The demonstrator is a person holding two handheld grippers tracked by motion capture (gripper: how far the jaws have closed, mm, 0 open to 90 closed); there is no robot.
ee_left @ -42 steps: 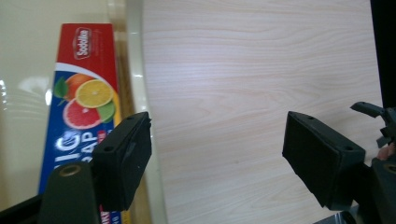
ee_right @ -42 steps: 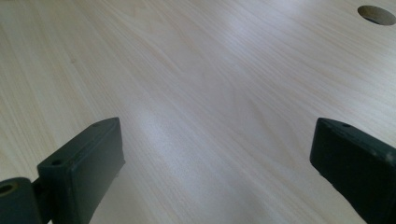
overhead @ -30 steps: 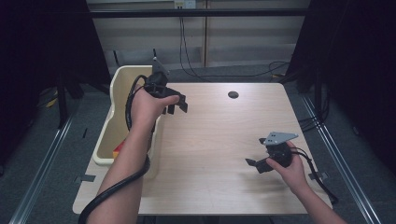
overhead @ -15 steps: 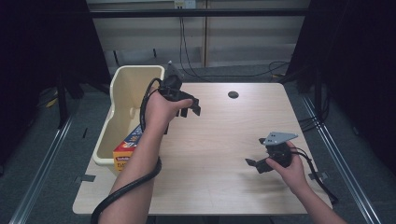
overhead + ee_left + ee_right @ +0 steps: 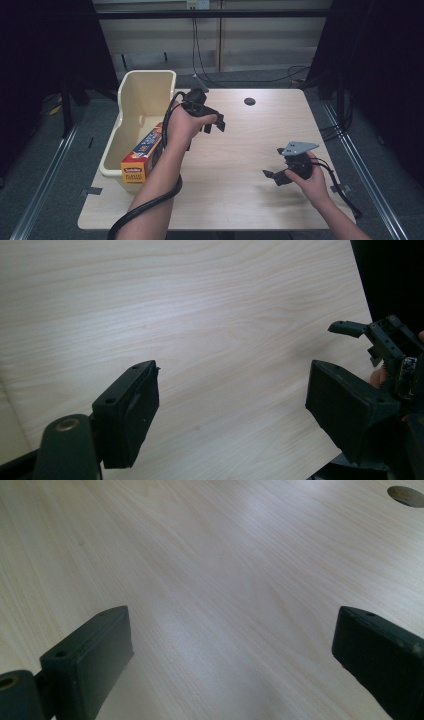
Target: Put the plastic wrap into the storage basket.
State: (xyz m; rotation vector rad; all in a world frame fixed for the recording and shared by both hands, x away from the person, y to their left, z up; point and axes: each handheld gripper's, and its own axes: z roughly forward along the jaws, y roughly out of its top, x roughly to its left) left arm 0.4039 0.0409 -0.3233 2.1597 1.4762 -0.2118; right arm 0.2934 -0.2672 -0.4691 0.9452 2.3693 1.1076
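We see a pale wood bench (image 5: 235, 165) with a round hole (image 5: 249, 101) near its far edge. A cream bin (image 5: 131, 95) sits at its left edge, holding a tilted box (image 5: 141, 157).

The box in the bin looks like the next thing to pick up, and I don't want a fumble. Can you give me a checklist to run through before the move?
1. Left hand-held gripper open and holding nothing: ok, jaws wide apart in its own view.
2. Right hand-held gripper open and holding nothing: ok.
3. Box in reach of a gripper: ok, it leans at the bin's near end beside the left forearm.
4. Bin free of other items around the box: cannot tell, the near part is hidden.
5. Left cable away from the box: not ok, it trails close by the bin.
6. Table free for set-down: ok.
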